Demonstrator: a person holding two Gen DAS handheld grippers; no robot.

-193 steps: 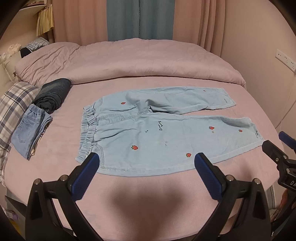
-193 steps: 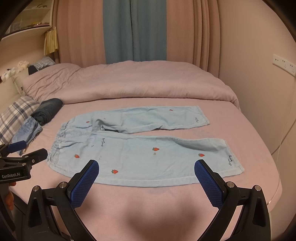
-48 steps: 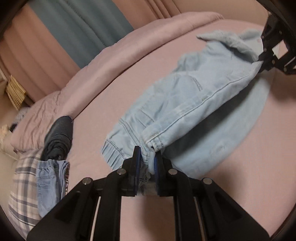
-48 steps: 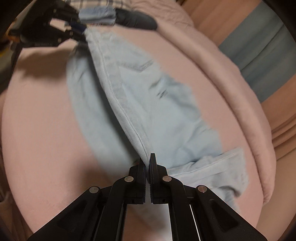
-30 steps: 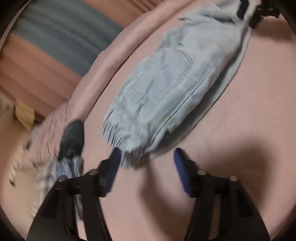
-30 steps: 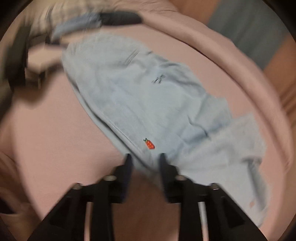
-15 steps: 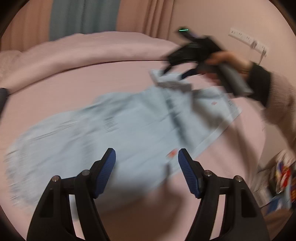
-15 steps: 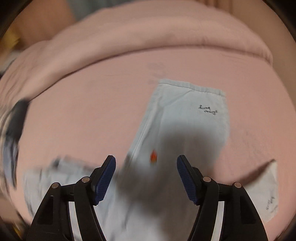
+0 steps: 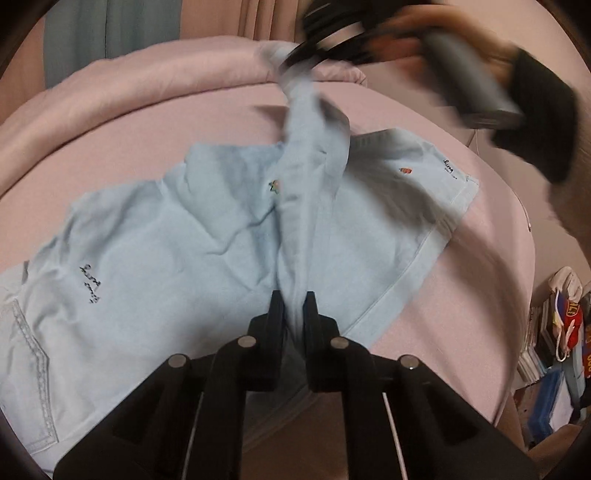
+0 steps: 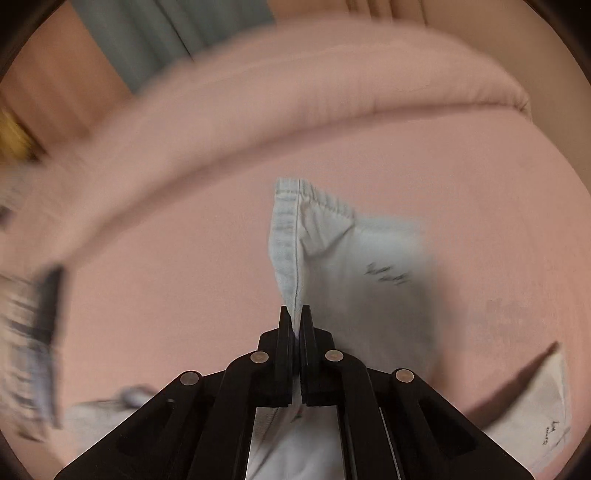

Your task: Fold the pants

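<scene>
Light blue denim pants with strawberry patches lie on the pink bed, legs laid one over the other. My left gripper is shut on a fold of the upper leg's near edge. My right gripper is shut on the hem corner of that leg and holds it up; it shows blurred at the top of the left wrist view. The lifted strip of cloth runs taut between both grippers. The lower leg's hem lies flat on the bed.
A rolled pink duvet lies across the far side of the bed. Blue and pink curtains hang behind. Books and bags sit on the floor off the right edge. Blurred folded clothes lie at the left.
Both grippers were open half a second ago; now each has shut on the upper pant leg. The right gripper has lifted the hem corner off the bed.
</scene>
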